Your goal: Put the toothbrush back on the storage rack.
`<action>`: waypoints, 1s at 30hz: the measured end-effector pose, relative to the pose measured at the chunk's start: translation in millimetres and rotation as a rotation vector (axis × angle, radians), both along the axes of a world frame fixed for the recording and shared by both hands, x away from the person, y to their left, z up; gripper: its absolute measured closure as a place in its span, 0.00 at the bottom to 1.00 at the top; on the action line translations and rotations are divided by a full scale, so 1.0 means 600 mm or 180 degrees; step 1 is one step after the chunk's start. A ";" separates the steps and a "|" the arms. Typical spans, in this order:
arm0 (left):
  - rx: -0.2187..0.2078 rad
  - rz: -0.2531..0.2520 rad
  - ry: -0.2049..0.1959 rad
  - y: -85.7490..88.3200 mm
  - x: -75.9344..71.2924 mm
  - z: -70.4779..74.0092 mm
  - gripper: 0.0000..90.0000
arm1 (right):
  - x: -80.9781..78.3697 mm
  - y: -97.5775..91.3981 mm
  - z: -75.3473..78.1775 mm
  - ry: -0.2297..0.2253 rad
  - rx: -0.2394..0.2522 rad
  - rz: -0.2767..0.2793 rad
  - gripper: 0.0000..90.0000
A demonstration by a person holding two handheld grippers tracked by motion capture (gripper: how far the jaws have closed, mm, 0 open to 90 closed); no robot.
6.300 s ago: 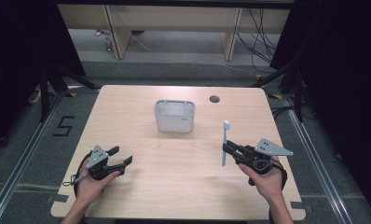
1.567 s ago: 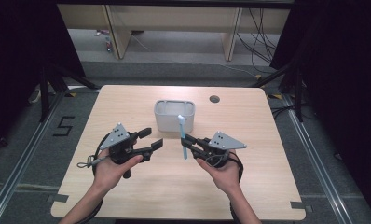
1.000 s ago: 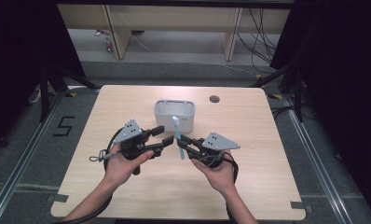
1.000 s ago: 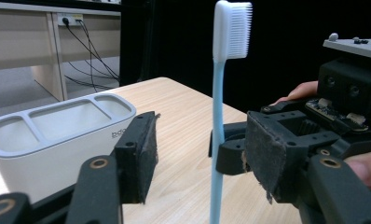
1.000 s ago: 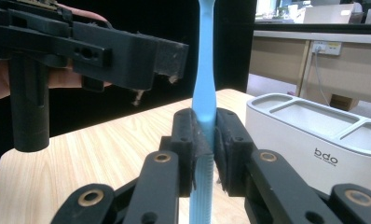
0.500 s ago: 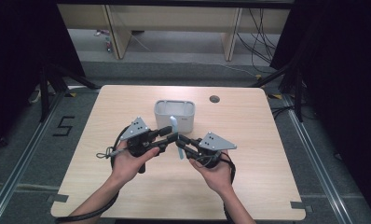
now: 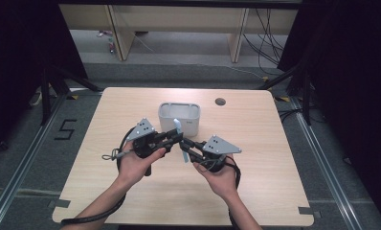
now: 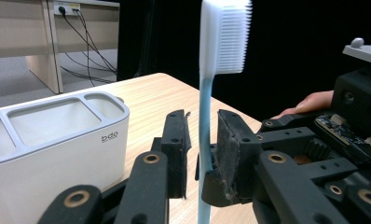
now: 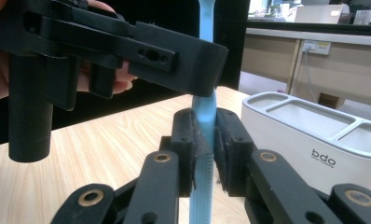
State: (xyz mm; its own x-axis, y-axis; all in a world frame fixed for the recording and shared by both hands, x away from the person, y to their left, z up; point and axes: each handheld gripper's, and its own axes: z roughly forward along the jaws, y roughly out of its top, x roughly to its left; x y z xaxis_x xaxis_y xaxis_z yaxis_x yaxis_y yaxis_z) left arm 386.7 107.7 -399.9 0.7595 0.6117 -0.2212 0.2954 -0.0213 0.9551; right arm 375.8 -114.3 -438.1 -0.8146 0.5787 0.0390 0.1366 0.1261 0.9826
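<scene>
The biggest worry is a drop. The toothbrush (image 7: 181,143) stands upright above the tabletop (image 7: 274,158), just in front of the white holder (image 7: 180,118). The right gripper (image 9: 204,140) squeezes its blue handle. The left gripper (image 8: 201,140) has just been closing around the handle, with a small gap on one side. If the right lets go too soon, the brush could tip and fall. Its head is white, with fine bristles.

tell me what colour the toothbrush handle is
Light blue, with a white head; the toothbrush shows best in the left gripper view.
</scene>
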 end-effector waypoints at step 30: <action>0.0033 0.0055 -0.0122 -0.002 0.005 0.002 0.94 | 0.005 0.017 0.003 -0.0130 0.0061 -0.0173 0.88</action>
